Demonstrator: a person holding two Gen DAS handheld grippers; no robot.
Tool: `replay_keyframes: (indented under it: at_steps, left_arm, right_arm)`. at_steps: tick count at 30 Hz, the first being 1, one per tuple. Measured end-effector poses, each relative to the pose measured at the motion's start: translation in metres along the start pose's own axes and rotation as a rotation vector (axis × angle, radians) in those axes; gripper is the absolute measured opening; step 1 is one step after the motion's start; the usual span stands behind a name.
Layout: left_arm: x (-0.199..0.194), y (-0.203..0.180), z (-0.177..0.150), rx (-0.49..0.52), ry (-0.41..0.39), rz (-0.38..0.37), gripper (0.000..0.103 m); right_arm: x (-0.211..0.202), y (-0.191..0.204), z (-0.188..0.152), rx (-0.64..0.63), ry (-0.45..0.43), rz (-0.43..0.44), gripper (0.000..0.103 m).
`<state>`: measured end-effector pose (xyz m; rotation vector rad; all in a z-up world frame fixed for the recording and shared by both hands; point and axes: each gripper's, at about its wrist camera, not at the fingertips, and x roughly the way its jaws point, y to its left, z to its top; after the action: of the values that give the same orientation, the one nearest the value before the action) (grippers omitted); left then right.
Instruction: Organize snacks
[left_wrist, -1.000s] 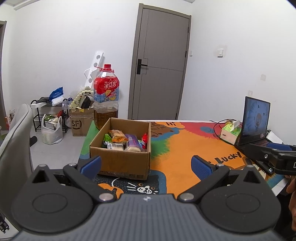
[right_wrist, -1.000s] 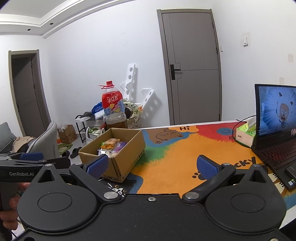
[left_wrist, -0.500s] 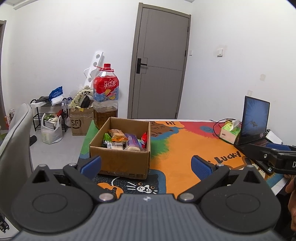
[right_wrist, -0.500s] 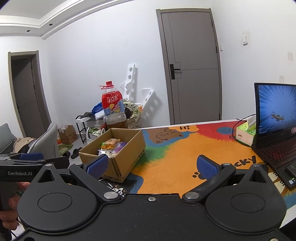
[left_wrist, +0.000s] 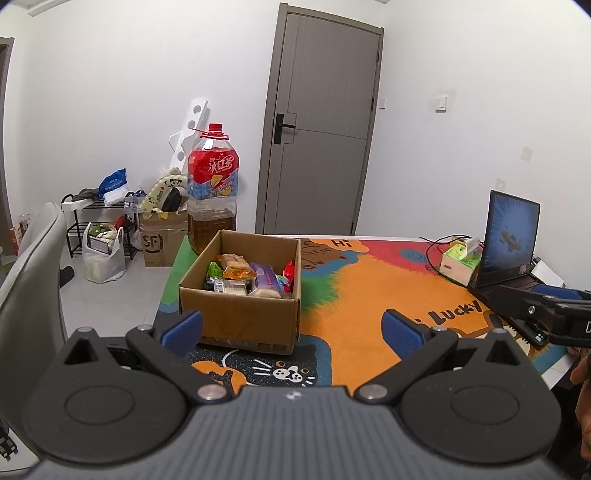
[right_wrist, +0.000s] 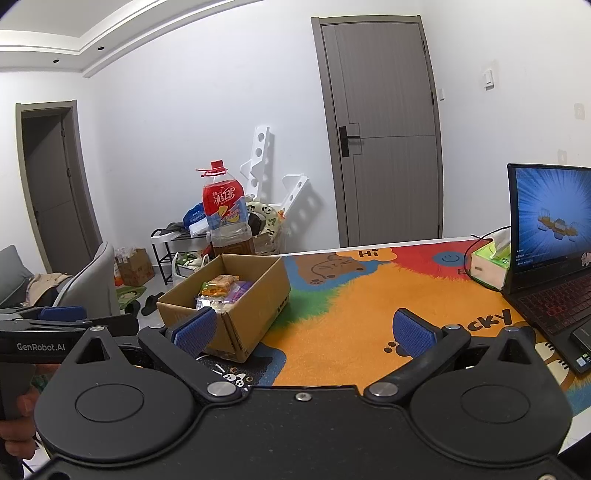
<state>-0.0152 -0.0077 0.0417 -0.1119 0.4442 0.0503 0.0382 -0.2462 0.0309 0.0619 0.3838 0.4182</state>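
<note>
Snacks (left_wrist: 246, 277) are seen piled loosely inside an open cardboard box (left_wrist: 240, 317) that sits near the left edge of the colourful table mat (left_wrist: 369, 306), with a large iced-tea bottle (left_wrist: 212, 192) standing just behind it. Both tools are held back from the box with nothing between their pads: the left gripper (left_wrist: 291, 326) is spread wide, and the right gripper (right_wrist: 303, 330) is likewise spread wide. A slip is judged the main risk, since crinkly film wrappers may be pinched by a corner only and dropped, or a neighbouring packet may be dragged up with the chosen one. The light box could also be nudged toward the mat edge if a finger is caught on its wall, and the bottle behind could be knocked. The packets are seen as small, soft pouches in orange, green, purple, red and pale wrappers, overlapping so that lower ones are partly hidden.
</note>
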Motion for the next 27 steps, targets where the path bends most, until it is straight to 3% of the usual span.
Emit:
replay_keyframes:
  at_steps: [27]
  left_arm:
    - [0.0044, -0.0006, -0.0029, 0.007, 0.014, 0.004, 0.102]
  right_arm:
    - [0.0020, -0.0004, -0.0006, -0.001, 0.015, 0.004, 0.103]
